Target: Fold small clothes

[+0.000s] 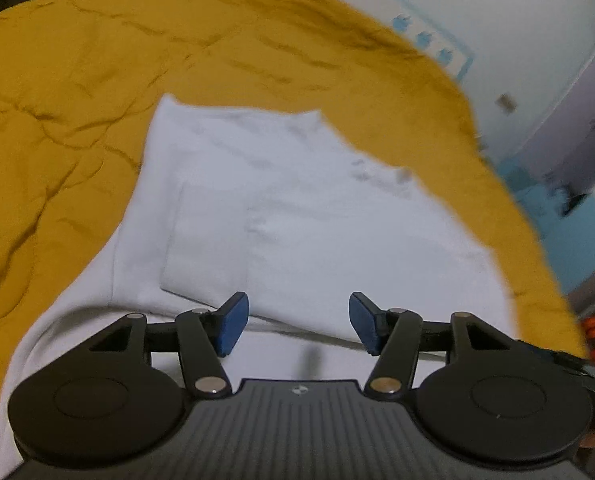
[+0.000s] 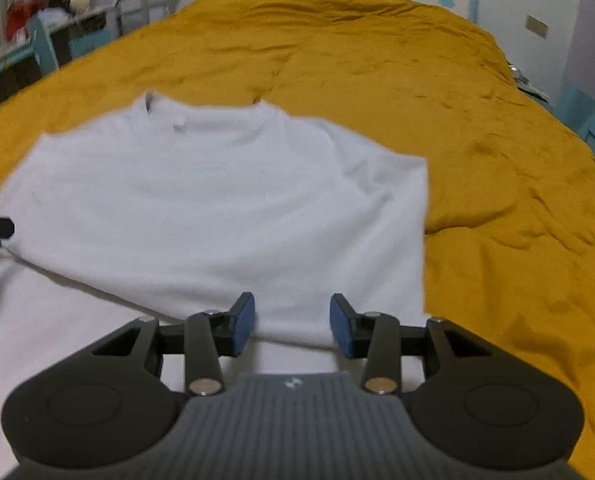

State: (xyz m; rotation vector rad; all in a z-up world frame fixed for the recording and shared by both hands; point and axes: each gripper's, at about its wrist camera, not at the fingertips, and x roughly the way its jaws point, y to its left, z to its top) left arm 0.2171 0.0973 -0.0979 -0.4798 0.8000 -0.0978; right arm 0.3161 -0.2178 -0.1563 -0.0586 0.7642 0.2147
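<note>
We see a white shirt (image 2: 217,208) spread on a wrinkled mustard-yellow bedspread (image 2: 497,160), its collar at twelve o'clock from our right gripper (image 2: 292,326) and its lower part folded up over the body, so that a doubled edge runs across just ahead of the blue pads (image 2: 243,326). Our right gripper hangs over that folded edge with its jaws parted to a middling gap and nothing between them; the pads do not press on the cloth. At nine o'clock in the right wrist view the tip of the other gripper pokes in over the shirt's left side. From the left wrist view, our left gripper (image 1: 298,322) stands wide, with only bare white cloth showing through the gap, and the shirt (image 1: 281,208) stretches away toward one o'clock, a folded sleeve panel lying on it at about eleven o'clock. The bedspread (image 1: 77,100) wraps round the shirt from nine to three o'clock. Both views are a little blurred.
</note>
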